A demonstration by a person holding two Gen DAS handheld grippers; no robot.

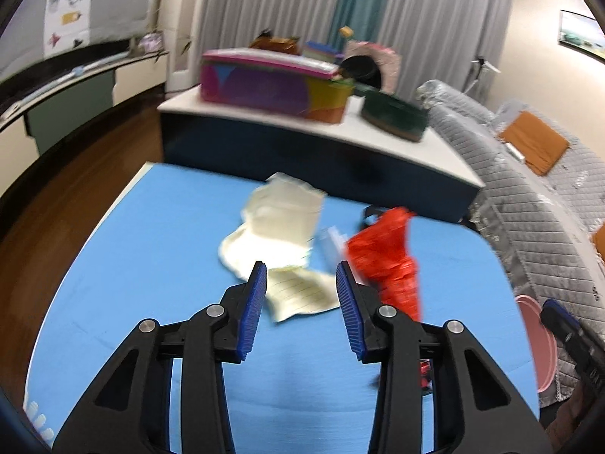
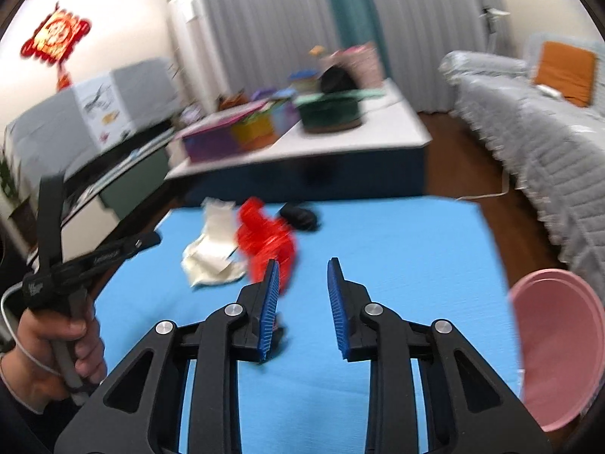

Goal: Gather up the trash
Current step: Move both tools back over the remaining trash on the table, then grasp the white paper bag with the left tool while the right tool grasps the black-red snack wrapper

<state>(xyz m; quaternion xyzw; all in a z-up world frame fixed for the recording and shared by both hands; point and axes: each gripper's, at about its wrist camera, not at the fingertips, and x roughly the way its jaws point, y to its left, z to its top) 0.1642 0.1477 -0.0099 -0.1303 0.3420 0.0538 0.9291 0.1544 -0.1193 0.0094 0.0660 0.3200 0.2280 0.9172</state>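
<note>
Trash lies on a blue table: crumpled cream paper, a red crinkled wrapper and a small clear plastic piece between them. My left gripper is open and empty, just above the near edge of the cream paper. In the right wrist view the cream paper and red wrapper lie left of centre, with a dark object behind them. My right gripper is open and empty, just right of the red wrapper. A pink bin stands off the table's right edge.
A low white-topped table behind carries colourful boxes and a dark green basket. A grey quilted sofa runs along the right. The pink bin's rim shows at the right. The left gripper's handle and hand show at left.
</note>
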